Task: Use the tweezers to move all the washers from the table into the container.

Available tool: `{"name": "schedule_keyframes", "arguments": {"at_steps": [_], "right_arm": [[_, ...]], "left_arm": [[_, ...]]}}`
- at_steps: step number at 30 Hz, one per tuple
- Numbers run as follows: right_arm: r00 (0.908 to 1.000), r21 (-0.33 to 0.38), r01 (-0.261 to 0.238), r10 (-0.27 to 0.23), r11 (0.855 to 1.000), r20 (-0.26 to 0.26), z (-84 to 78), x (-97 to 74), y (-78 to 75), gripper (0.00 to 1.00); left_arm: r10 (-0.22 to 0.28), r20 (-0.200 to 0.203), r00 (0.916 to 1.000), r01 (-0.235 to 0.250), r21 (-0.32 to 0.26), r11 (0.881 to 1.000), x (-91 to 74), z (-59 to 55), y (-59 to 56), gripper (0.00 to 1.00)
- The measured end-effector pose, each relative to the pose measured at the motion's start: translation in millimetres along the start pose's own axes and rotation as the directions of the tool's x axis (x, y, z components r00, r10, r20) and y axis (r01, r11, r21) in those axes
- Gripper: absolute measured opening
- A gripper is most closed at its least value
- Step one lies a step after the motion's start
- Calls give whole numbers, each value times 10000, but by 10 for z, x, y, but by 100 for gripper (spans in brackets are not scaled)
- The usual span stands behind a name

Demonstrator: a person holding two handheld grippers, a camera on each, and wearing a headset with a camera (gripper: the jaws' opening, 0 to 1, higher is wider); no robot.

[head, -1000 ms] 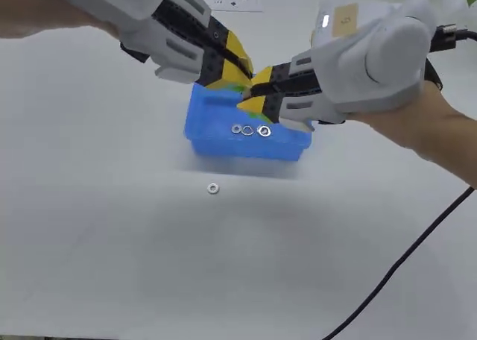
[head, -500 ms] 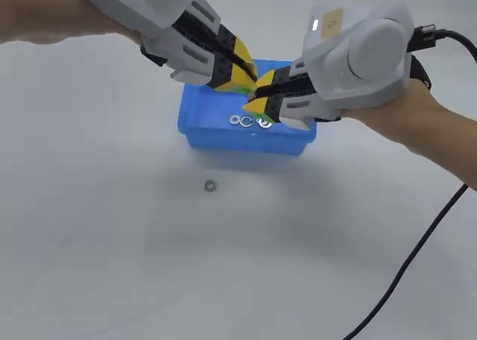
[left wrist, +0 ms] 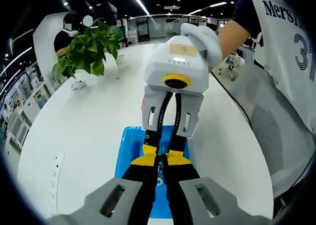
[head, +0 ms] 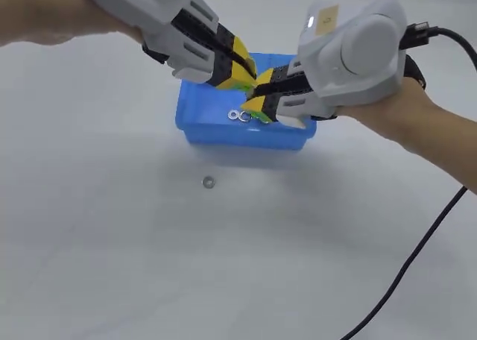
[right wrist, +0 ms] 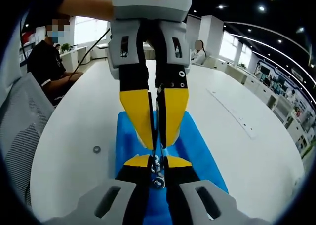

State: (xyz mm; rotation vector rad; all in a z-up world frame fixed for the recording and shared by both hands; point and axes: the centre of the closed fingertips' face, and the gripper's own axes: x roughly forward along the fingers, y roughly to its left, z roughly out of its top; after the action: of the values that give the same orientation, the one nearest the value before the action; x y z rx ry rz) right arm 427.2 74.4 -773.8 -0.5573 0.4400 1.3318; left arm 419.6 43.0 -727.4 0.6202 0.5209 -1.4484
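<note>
A blue container point(head: 201, 124) point(right wrist: 197, 156) stands on the white table with washers point(head: 238, 115) point(right wrist: 158, 182) lying in it. One washer point(head: 208, 181) point(right wrist: 97, 149) rests on the table in front of it. My left gripper point(head: 240, 71) point(right wrist: 157, 136) and right gripper point(head: 257, 105) point(left wrist: 162, 151) meet tip to tip over the container. A thin pair of tweezers point(right wrist: 157, 104) runs between both pairs of jaws, and both look shut on it. A green bit point(head: 261, 117) pokes out under the right gripper, just above the washers.
A black cable point(head: 417, 243) trails from the right gripper across the table to the lower right. A potted plant point(left wrist: 86, 52) stands at the far end of the table. A person point(right wrist: 44, 57) sits beside the table.
Both grippers have sunk a little toward the container, still tip to tip. The right gripper's tips now cover one of the washers inside. The washer on the table has not moved.
</note>
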Motion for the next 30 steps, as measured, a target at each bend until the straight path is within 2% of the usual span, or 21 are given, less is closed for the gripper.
{"name": "schedule_keyframes", "arguments": {"at_steps": [7, 11, 16, 24, 30], "right_arm": [[10000, -213, 71, -70, 9997, 45, 68, -68, 42, 11], [9997, -370, 189, -183, 9991, 156, 112, -93, 30, 11], [9988, -559, 282, -259, 9980, 417, 274, -190, 81, 11], [9970, -1184, 184, -92, 9928, 774, 486, -325, 255, 10], [9939, -1443, 134, 26, 9894, 1099, 702, -492, 481, 9]], "left_arm": [[69, -104, 9999, -66, 312, 9995, -54, 44, -50, 8], [216, -23, 9998, -215, 478, 9986, -126, 121, -67, 8], [334, -18, 9994, -332, 771, 9965, -241, 229, -136, 8], [433, -31, 9991, -427, 1084, 9932, -467, 367, -361, 7], [593, 92, 9982, -599, 1252, 9903, -654, 512, -577, 7]]}}
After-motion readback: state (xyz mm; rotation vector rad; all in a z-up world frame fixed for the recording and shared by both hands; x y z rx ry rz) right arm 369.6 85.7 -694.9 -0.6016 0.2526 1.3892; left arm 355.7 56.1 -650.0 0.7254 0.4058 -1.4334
